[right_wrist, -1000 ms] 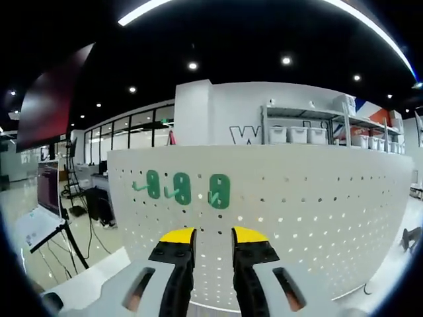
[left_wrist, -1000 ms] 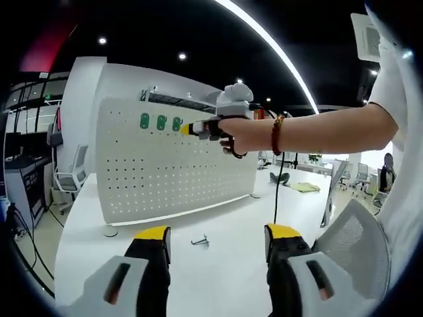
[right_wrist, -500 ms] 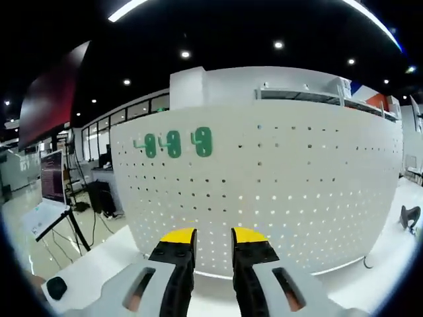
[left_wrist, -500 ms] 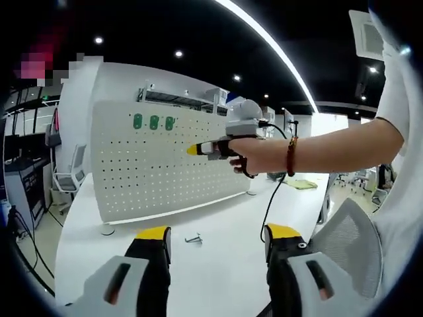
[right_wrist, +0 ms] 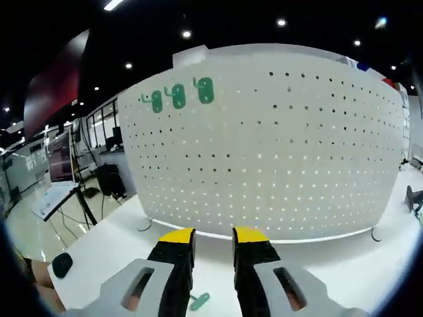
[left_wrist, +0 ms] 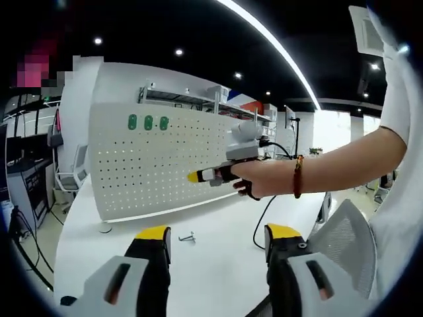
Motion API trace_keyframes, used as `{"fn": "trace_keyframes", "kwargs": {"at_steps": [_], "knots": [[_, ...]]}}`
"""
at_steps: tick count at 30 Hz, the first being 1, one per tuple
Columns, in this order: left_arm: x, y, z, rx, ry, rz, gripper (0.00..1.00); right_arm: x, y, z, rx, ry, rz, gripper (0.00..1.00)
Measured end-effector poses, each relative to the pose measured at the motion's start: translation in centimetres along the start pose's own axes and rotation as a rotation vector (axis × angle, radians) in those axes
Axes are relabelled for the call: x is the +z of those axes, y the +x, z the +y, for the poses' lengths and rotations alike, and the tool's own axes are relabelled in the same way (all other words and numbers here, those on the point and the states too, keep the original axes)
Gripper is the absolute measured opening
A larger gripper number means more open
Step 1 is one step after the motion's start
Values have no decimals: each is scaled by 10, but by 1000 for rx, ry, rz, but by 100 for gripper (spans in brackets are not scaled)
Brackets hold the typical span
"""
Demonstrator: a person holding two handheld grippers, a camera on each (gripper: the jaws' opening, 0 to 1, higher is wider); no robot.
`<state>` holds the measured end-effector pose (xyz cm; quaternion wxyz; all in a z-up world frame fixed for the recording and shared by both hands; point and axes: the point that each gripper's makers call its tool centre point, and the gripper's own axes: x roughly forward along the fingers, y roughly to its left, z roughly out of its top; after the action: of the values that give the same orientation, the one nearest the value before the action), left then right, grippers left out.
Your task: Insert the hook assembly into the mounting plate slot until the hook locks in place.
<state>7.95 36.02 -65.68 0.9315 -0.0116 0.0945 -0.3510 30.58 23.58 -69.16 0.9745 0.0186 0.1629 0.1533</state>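
**Three hooks up on the pegboard, two loose on the table**

Your left gripper point(left_wrist: 215, 241) sits low over the white table point(left_wrist: 218, 264) with its yellow-tipped jaws spread wide and nothing between them. Ahead of it, a small metal hook point(left_wrist: 187, 236) lies flat on the tabletop, apart from both jaws and short of the foot of the pegboard.

The white pegboard point(left_wrist: 165, 165) stands upright at the far side of the table. It is your only holder here, and it carries three green hook plates point(left_wrist: 147, 123) in a row near its top left corner, side by side and close together.

Your right gripper point(left_wrist: 198, 176) comes into the left gripper view from the right, held in your hand point(left_wrist: 261, 179) above the table and in front of the board, its yellow tip pointing left. From the right gripper view, its jaws point(right_wrist: 213, 239) stand narrow, nearly together, with nothing clamped. Just below them, between the two jaw bodies, a green hook piece point(right_wrist: 198, 301) lies on the table. The same three green plates point(right_wrist: 178, 97) show high on the pegboard point(right_wrist: 277, 145) there, well above the gripper.
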Motion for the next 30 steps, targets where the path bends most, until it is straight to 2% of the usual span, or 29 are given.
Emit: {"fn": "trace_keyframes", "kwargs": {"at_steps": [13,30], "knots": [[0,8,-10,53,-9,18,59,-69,3,6,91,8,159,27],[-14,13,-10,130,-37,71,59,-125,14,17,156,82,285,31]]}}
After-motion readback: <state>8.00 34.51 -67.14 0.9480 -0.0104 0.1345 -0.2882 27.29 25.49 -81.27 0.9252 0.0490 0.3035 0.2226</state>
